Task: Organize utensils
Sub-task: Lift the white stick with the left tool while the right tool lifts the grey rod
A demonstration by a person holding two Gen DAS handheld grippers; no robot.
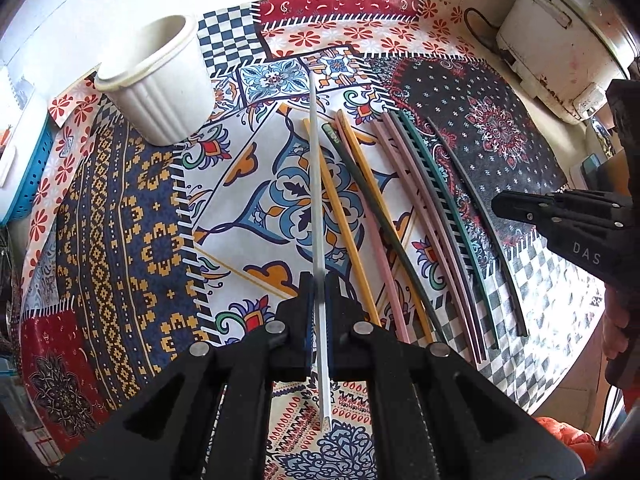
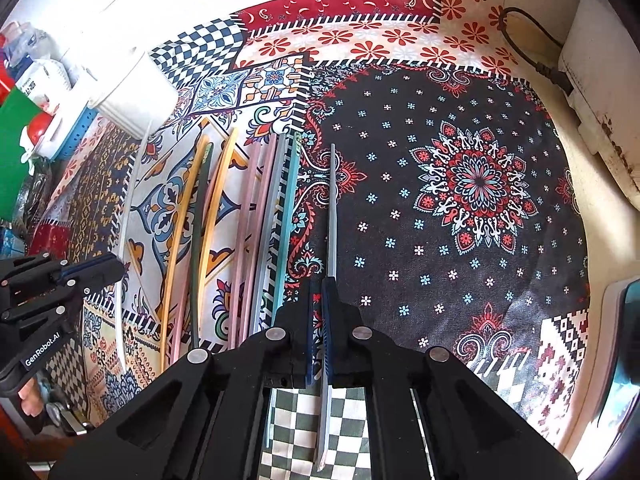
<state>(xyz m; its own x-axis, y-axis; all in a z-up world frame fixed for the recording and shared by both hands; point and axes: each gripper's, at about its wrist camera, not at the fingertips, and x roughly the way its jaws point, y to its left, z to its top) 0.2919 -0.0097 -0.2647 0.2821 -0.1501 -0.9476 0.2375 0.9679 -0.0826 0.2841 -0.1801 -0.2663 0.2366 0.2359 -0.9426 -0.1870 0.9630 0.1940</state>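
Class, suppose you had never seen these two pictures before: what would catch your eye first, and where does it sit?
First, the loud patchwork tablecloth that fills both views. Next, the row of coloured chopsticks lying side by side across its middle, with a white ribbed holder standing beyond them to the left. Last, each gripper is shut on one chopstick: the left gripper on a white chopstick, the right gripper on a grey chopstick.

A cloth (image 1: 120, 216) covers the table, with a cup (image 1: 160, 80) on its far left part and an appliance (image 1: 560, 52) beyond its far right corner. Chopsticks (image 1: 400, 216) lie roughly side by side across the cloth's middle, right of the cup. One chopstick (image 1: 316, 184) sits between the left gripper (image 1: 318, 292) fingers, left of the row; another (image 2: 331, 216), right of the row, appears pinched by the right gripper (image 2: 319, 300).
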